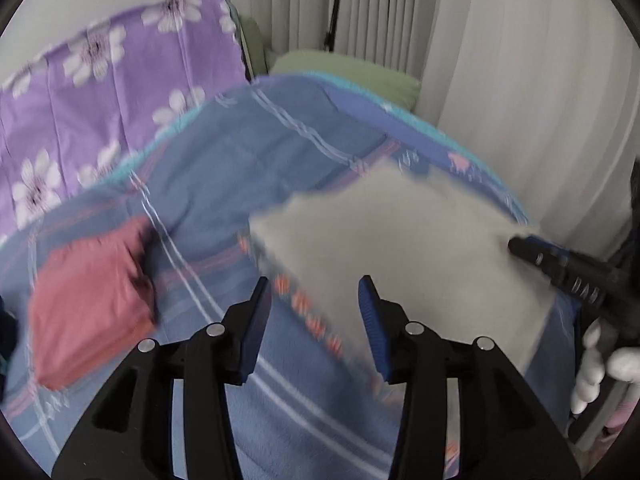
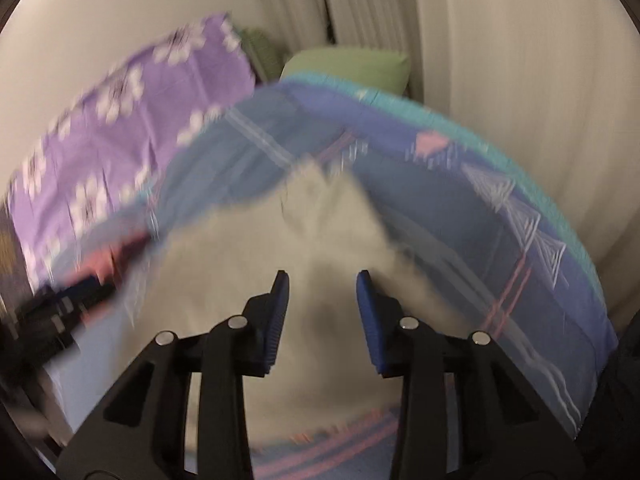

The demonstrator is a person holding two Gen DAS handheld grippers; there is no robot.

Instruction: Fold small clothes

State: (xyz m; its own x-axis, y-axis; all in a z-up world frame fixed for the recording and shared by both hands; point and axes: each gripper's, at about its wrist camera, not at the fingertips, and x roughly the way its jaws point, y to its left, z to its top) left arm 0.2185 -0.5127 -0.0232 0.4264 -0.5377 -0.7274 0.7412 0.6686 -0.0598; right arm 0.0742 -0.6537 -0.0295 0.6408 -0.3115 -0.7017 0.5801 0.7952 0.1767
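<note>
A pale grey garment [image 1: 404,248] lies spread on the blue patterned bedspread [image 1: 248,152], blurred by motion. My left gripper [image 1: 315,280] hovers open over the garment's near left edge, with nothing pressed between its blue pads. In the right wrist view the same grey garment [image 2: 240,280] fills the middle, and my right gripper [image 2: 322,274] stands open just above it, its pads apart from the cloth. The right gripper [image 1: 516,245] also shows at the garment's right edge, held by a white-gloved hand [image 1: 596,360]. A folded red garment [image 1: 92,300] rests on the bedspread to the left.
A purple floral sheet [image 1: 108,92] hangs at the back left. A green pillow [image 1: 344,68] lies at the far end of the bed, with pale curtains [image 1: 520,80] behind and to the right. The bedspread's turquoise edge [image 2: 520,164] curves down the right side.
</note>
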